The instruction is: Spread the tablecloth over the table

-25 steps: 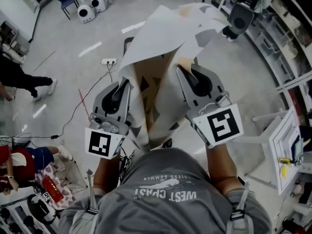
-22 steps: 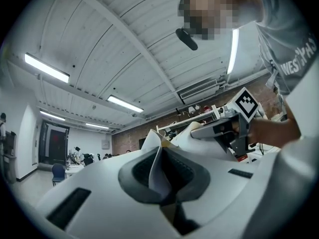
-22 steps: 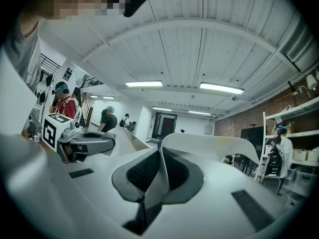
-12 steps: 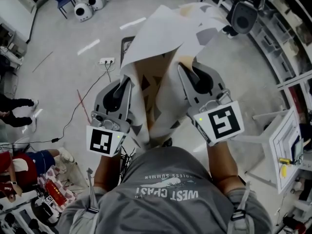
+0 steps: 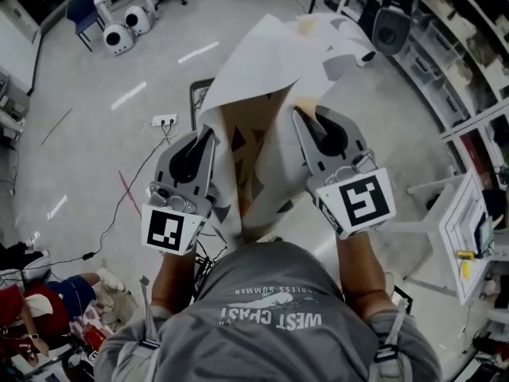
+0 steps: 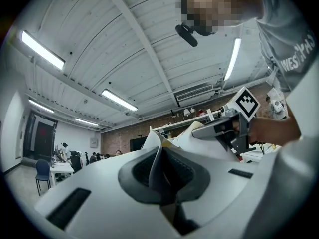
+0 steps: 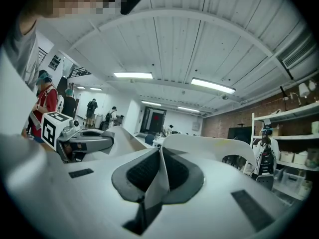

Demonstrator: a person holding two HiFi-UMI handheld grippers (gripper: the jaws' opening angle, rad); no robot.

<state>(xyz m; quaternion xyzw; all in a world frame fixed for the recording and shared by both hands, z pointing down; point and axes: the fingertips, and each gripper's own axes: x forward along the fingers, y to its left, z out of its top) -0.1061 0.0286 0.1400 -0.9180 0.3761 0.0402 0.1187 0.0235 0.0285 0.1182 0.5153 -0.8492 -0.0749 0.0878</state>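
The tablecloth (image 5: pixel 270 62), white with grey triangles and a tan underside, hangs in folds between both grippers in front of the person's chest. In the head view my left gripper (image 5: pixel 208 138) and my right gripper (image 5: pixel 301 122) point away from the body, one on each side of the cloth. A thin edge of cloth (image 6: pixel 156 159) is pinched between the shut jaws of the left gripper (image 6: pixel 159 172). The right gripper (image 7: pixel 160 172) is likewise shut on a cloth edge (image 7: pixel 162 179). Each gripper view shows the other gripper beside it. The cloth hides what lies straight ahead.
Below is grey floor with a power strip (image 5: pixel 165 121) and a cable. Two round white devices (image 5: pixel 118 38) and a blue chair (image 5: pixel 79 8) stand far left. A black speaker (image 5: pixel 391 29) and shelving stand at the right. A white stand (image 5: pixel 465 229) is right. A seated person (image 5: pixel 24 317) is lower left.
The floor has slid under me: the power strip and white devices shifted up and left, and the walking person at the left is gone from view. Both grippers still hold the cloth as before.
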